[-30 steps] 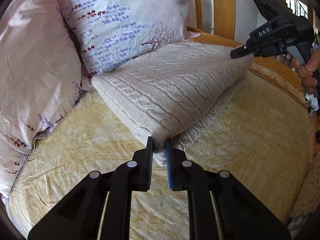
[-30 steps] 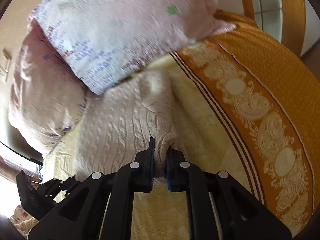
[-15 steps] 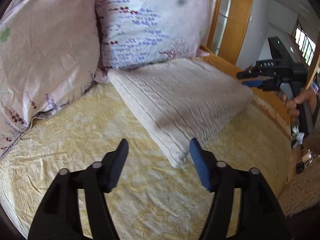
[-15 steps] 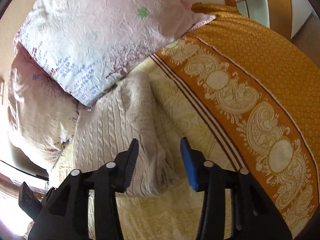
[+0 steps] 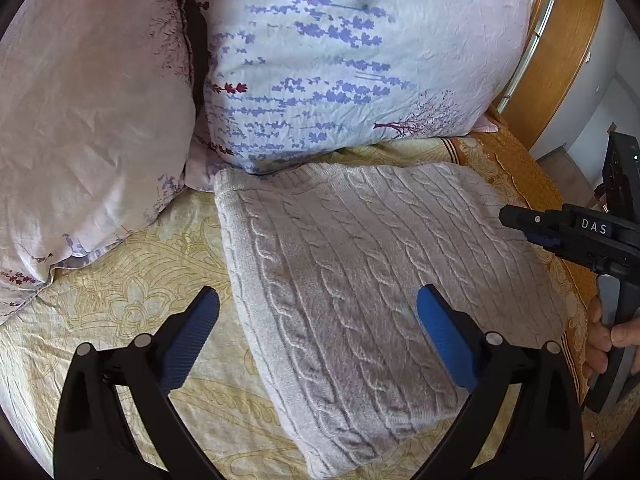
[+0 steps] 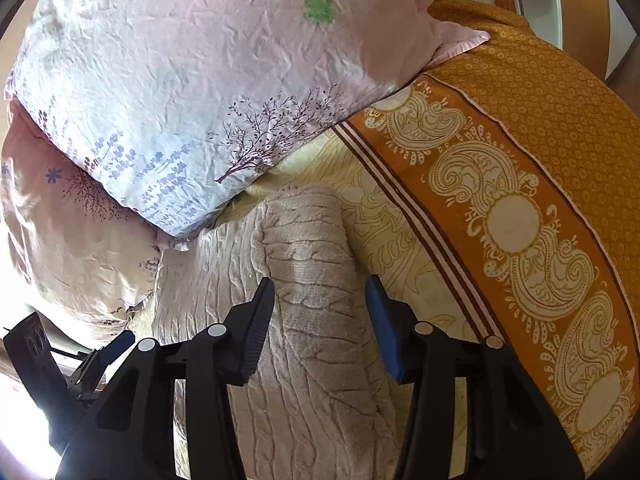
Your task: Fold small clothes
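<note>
Folded cable-knit sweater [image 5: 360, 280], pale beige, lies flat on the yellow patterned bedspread [image 5: 132, 288], its far edge touching the floral pillow [image 5: 340, 60]; a second, pinker pillow [image 5: 80, 100] sits to that pillow's left. Left gripper [image 5: 318, 336] is held low over the near part of the sweater, pointing toward the pillows, jaws spread wide, nothing between the blue pads [image 5: 444, 340]; one finger is over the bedspread, the other over the knit. Right gripper [image 6: 320, 326] is aimed along the sweater's [image 6: 312, 320] folded edge, jaws apart and straddling that edge; contact with the fabric cannot be told. In the left wrist view the right gripper [image 5: 532, 228] reaches in from the side, level with the sweater's far corner, with the person's hand [image 5: 608, 340] wrapped on its handle. Orange border of the bedspread [image 6: 520, 220] runs beside the sweater.
</note>
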Available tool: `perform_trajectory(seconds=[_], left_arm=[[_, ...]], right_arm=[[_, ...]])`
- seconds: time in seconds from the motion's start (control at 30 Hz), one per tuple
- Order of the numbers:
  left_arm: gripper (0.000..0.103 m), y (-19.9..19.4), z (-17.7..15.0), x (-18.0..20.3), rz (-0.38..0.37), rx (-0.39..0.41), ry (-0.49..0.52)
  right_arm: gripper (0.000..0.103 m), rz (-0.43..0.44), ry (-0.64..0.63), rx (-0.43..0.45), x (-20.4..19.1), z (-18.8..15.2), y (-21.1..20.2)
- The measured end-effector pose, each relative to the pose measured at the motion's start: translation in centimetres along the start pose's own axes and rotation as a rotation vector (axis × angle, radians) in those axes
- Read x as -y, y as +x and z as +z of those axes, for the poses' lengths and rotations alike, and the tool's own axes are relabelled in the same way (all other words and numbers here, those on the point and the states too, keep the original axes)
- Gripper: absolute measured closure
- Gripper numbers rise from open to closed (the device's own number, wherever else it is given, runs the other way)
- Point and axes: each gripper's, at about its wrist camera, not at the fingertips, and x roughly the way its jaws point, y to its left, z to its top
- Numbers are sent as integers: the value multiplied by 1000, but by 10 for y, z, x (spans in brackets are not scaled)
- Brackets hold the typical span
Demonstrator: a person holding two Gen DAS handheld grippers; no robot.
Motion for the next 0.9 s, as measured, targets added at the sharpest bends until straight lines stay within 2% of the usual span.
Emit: perform_trajectory(seconds=[0.13, 0.2, 0.27, 0.53, 0.7, 0.9], left_arm=[[4, 16, -3, 4, 3, -53, -2], [4, 21, -4, 3, 0, -72, -11], [4, 24, -4, 2, -4, -78, -20], [4, 23, 2, 8, 15, -67, 5], [3, 30, 2, 10, 10, -83, 8], [2, 43, 0, 10, -15, -97, 5]], right_arm=[[74, -19, -19, -29, 1, 0, 8], [87, -24, -36, -15, 0, 0, 8], [92, -20, -49, 5, -1, 1, 4], [94, -5, -97, 122, -20, 14, -16], [94, -76, -60, 49, -5, 9, 5], [91, -84, 23, 15, 13, -4, 19]])
